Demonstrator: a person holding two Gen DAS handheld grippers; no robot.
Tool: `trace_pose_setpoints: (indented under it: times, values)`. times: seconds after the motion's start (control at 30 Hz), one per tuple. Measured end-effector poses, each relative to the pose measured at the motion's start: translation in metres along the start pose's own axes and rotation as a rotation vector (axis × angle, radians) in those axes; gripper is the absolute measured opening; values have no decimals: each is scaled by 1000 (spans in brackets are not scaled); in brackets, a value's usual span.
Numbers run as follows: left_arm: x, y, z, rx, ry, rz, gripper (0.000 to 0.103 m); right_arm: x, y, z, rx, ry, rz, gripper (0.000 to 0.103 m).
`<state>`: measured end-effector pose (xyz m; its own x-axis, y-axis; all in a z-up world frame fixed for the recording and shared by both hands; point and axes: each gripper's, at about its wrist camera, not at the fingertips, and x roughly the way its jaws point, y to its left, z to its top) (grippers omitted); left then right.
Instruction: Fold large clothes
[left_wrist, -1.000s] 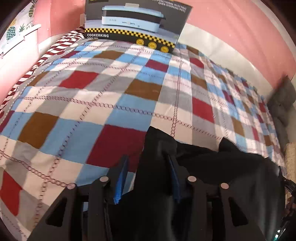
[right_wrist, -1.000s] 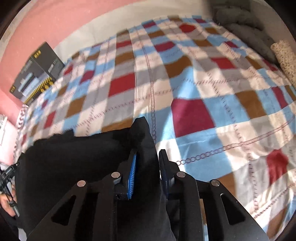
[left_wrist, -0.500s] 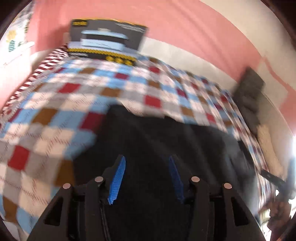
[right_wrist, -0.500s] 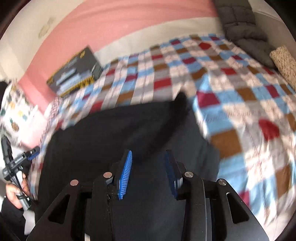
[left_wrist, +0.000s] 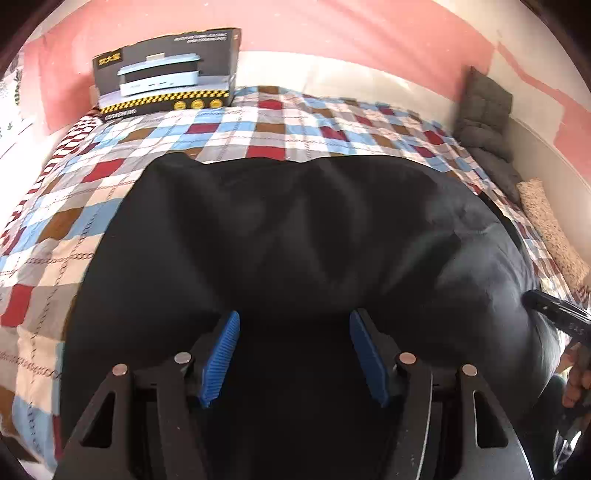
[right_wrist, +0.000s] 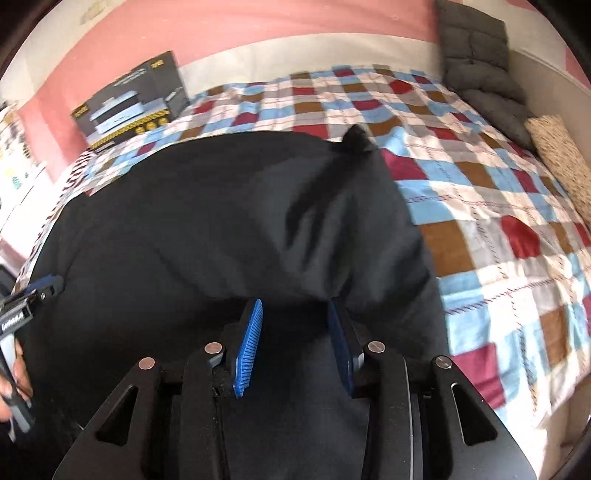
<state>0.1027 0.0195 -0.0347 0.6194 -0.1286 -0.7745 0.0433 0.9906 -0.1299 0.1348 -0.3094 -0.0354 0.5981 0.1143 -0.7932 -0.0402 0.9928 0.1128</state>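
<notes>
black garment (left_wrist: 295, 236) spread wide over the checked bedspread (left_wrist: 303, 122), far edge lying across the red, blue and brown squares, near part running down under both cameras. broad soft wrinkles across the middle; in the right wrist view a small peak of cloth (right_wrist: 355, 138) sticking up at the far right corner, with a dark fold trailing down from it.

left gripper (left_wrist: 294, 356) low over the near part of the garment, blue ribbed pads (left_wrist: 221, 356) set wide apart, nothing pinched between them, only black fabric showing below the gap. right gripper (right_wrist: 294, 345) likewise parted, pads (right_wrist: 248, 347) a little closer together than the left pair, no cloth clamped; a bulge of the garment sitting just beyond the tips, possibly brushing them, hard to tell with black on black.

cooker box (left_wrist: 166, 75) standing at the far left of the bed against the pink wall (left_wrist: 332, 33). grey cushion (left_wrist: 484, 110) propped in the far right corner, with a speckled bolster (left_wrist: 550, 229) lying along the right edge of the bedspread. at the right margin of the left wrist view, a hand (left_wrist: 576, 373) on the other tool's handle; at the left margin of the right wrist view, the same for the opposite side.
</notes>
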Motion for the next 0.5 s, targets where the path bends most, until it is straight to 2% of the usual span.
trace_pose_setpoints:
  times: [0.07,0.13,0.2,0.27,0.33,0.37,0.47,0.5]
  values:
    - [-7,-3,2,-24,12,-1,61,-14,5,4,13,-40,36,37]
    - [-14,-13,5,-27,2,-44,61,-18,16,5,0,-59,69,37]
    - [-16,-33,11,35,-20,-68,61,-13,30,6,-37,-57,102,37]
    - [-13,-50,14,101,-36,-79,61,2,39,5,-75,-42,99,37]
    - [4,-57,16,127,-16,-67,63,14,32,6,-60,-42,105,37]
    - [14,-55,17,119,0,-58,66,24,21,10,-27,-26,92,37]
    - [33,-49,22,93,13,-37,66,35,-2,19,32,-7,42,36]
    - [37,-48,24,86,15,-34,66,39,-10,21,43,-3,36,34]
